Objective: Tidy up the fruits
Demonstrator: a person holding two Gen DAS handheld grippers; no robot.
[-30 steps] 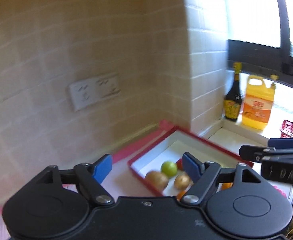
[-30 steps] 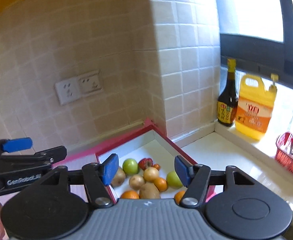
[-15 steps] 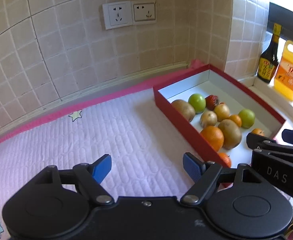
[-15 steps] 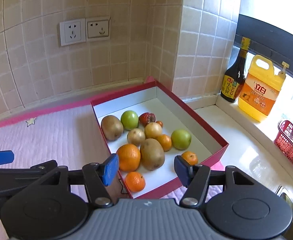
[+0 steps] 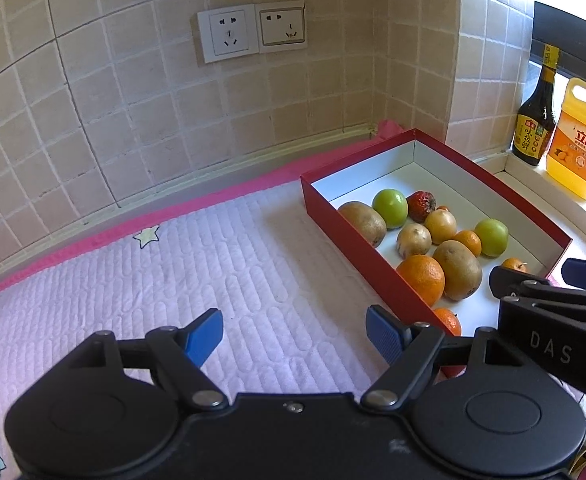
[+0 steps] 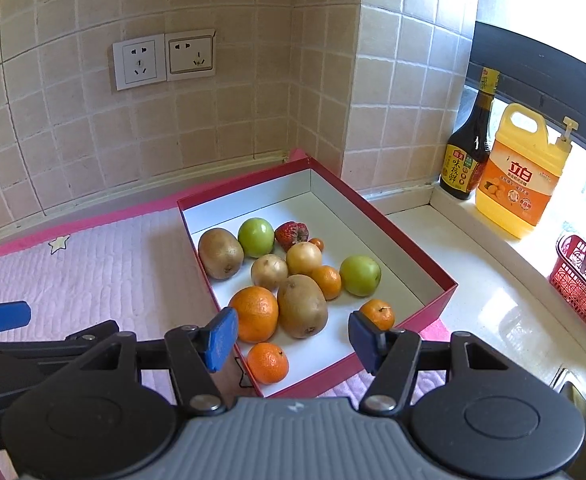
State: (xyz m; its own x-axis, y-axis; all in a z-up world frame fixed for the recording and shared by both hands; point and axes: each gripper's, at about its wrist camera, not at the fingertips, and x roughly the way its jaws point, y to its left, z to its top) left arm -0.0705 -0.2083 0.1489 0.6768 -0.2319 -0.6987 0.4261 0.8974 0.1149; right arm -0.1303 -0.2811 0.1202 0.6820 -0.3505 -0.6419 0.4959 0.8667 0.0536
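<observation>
My counter (image 6: 465, 256) is pale stone, and a pink quilted mat (image 5: 221, 264) covers most of it. On the mat sits a red box (image 6: 409, 240). A red basket (image 6: 581, 296) stands on the bare stone to the right.

Wide bare stretch of pink quilted mat (image 5: 221, 264) on the worktop's left, open for passage. Red box (image 6: 407, 236) against the back right corner, walls raised, fruit (image 6: 301, 306) packed toward its near end, far end free. Bottles (image 6: 469, 148) along the right sill.
</observation>
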